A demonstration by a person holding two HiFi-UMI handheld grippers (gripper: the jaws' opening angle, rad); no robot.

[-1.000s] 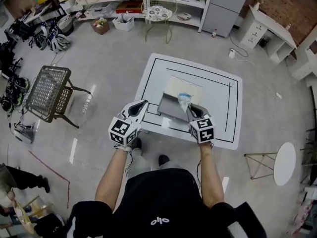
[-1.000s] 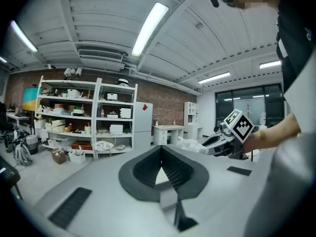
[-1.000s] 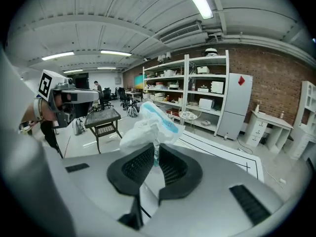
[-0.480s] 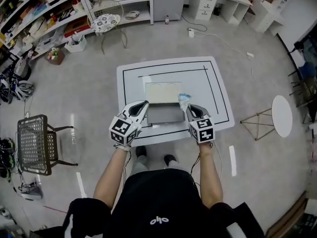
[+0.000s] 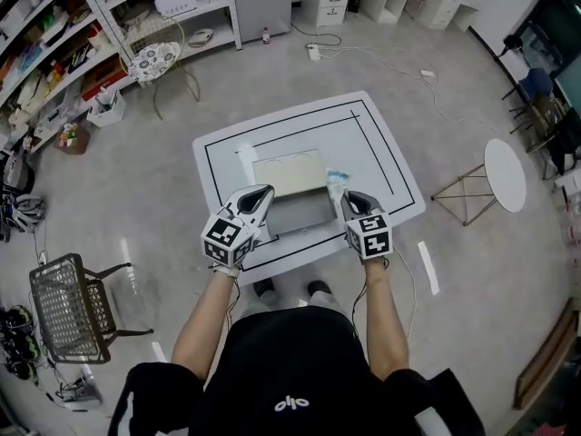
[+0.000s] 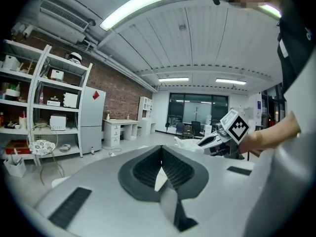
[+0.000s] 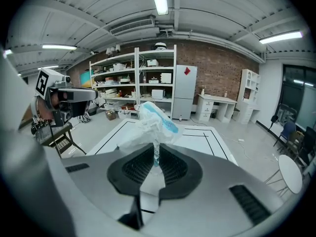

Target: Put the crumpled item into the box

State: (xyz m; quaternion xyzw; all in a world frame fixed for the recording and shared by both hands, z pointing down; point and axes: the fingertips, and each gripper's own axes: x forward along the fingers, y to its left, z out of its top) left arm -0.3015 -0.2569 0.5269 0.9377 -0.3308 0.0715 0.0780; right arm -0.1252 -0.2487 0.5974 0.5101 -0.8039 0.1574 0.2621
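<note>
A crumpled white and blue item (image 7: 152, 121) sticks up from my right gripper (image 7: 157, 158), whose jaws are shut on its lower end. From the head view the crumpled item (image 5: 338, 181) hangs just beyond the right gripper (image 5: 349, 198), over the right edge of the open box (image 5: 292, 192). The box has a pale raised lid at the far side and a grey inside. My left gripper (image 5: 259, 195) hovers at the box's left front corner. Its jaws (image 6: 161, 166) are shut with nothing between them.
The box stands on a white table (image 5: 377, 153) marked with black lines. A round white side table (image 5: 505, 163) is to the right, a wire chair (image 5: 65, 293) to the left. Shelves (image 5: 82, 25) and a patterned stool (image 5: 153, 62) lie beyond the table.
The head camera has turned, so the table and room have rotated in view. Both grippers keep their places over the box, the right one still holding the crumpled item.
</note>
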